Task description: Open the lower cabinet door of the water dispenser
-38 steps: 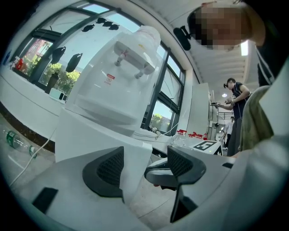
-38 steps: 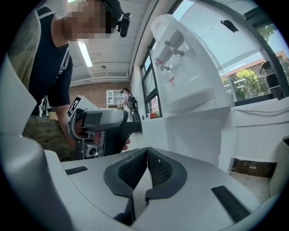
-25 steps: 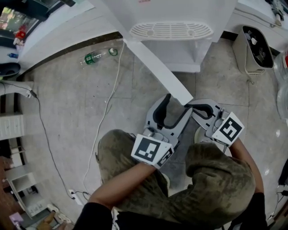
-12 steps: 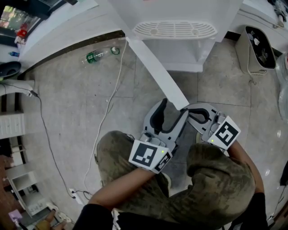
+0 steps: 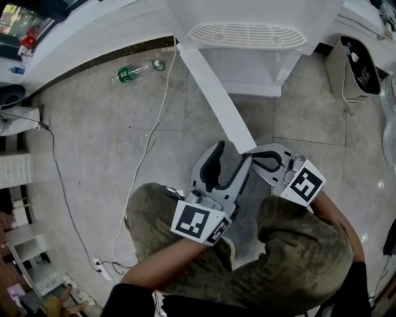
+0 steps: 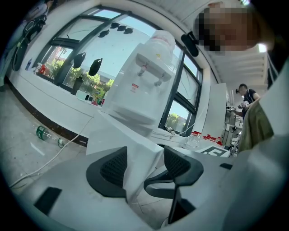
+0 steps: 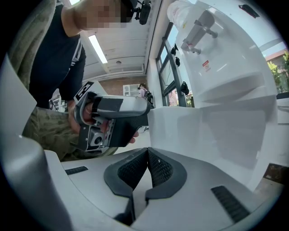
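Note:
The white water dispenser (image 5: 247, 18) stands at the top of the head view. Its lower cabinet door (image 5: 213, 93) is swung out across the floor toward me. My left gripper (image 5: 235, 153) straddles the door's free edge (image 6: 135, 153). Its jaws have just been closing: the left pad (image 6: 113, 167) lies against the door's face, while a narrow gap remains at the right pad (image 6: 177, 164). My right gripper (image 5: 260, 156) sits shut just right of the door's end, with nothing between its pads (image 7: 156, 169). In the right gripper view the door (image 7: 203, 131) rises on the right.
A green-labelled plastic bottle (image 5: 133, 73) lies on the tiled floor by the wall. A white cable (image 5: 151, 139) runs down to a socket strip (image 5: 99, 266). A waste bin (image 5: 356, 62) stands right of the dispenser. My knees (image 5: 154, 210) are just below both grippers.
Both grippers have drawn back toward me, and the door's free end has come along with them. The left jaws stand a little narrower around the door edge.

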